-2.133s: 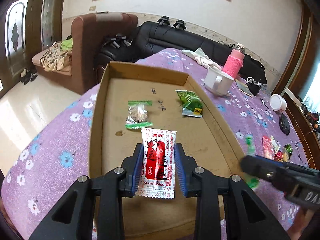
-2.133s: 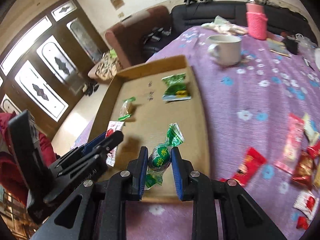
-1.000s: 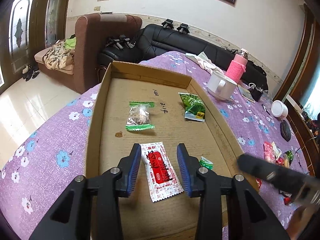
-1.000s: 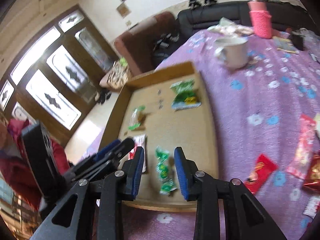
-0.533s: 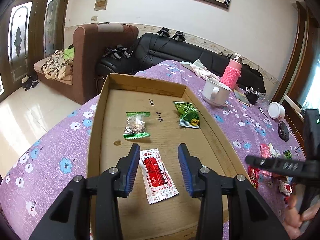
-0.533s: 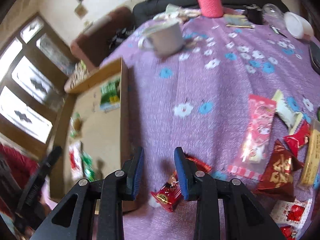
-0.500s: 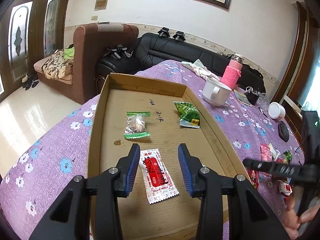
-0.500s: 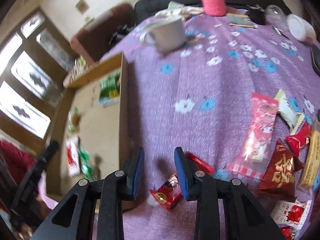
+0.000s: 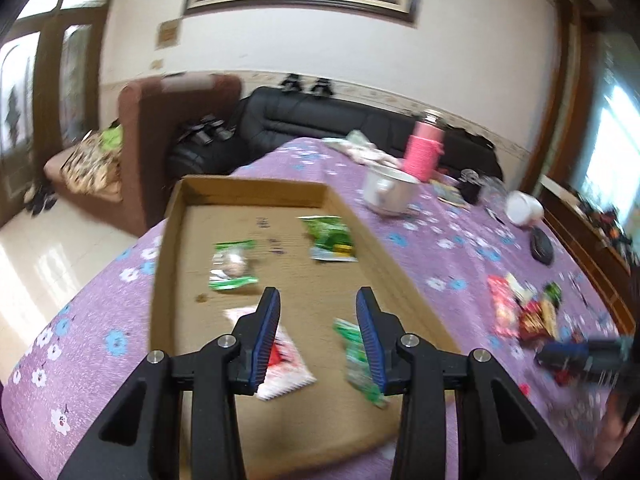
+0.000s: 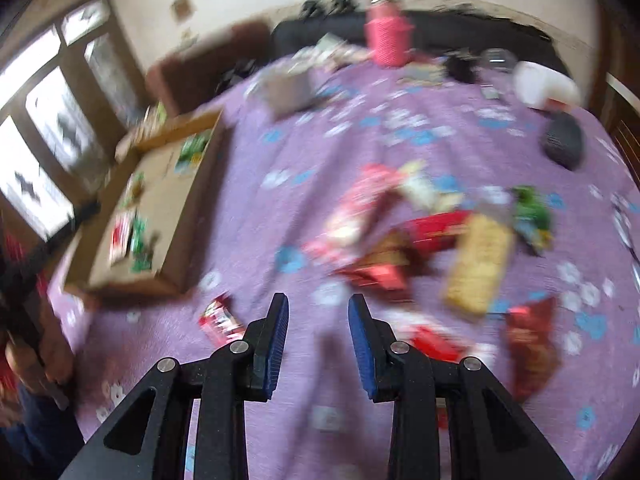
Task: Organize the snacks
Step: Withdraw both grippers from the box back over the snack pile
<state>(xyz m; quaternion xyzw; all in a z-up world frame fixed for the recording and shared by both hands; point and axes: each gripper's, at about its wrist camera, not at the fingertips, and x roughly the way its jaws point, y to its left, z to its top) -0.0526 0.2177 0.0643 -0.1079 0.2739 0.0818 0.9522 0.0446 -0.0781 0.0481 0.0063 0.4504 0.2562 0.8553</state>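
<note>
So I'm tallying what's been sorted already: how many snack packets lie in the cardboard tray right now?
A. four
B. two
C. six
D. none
A: the left wrist view shows four in the cardboard tray: a green-edged clear packet, a green packet, a red-and-white sachet and a green candy.

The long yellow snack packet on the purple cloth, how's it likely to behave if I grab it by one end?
The long yellow snack packet lies flat among other wrappers, so it is probably light. It looks like thin film, so it may droop or bend from one end. The blur hides its surface; if glossy, it could slip between the pads.
</note>
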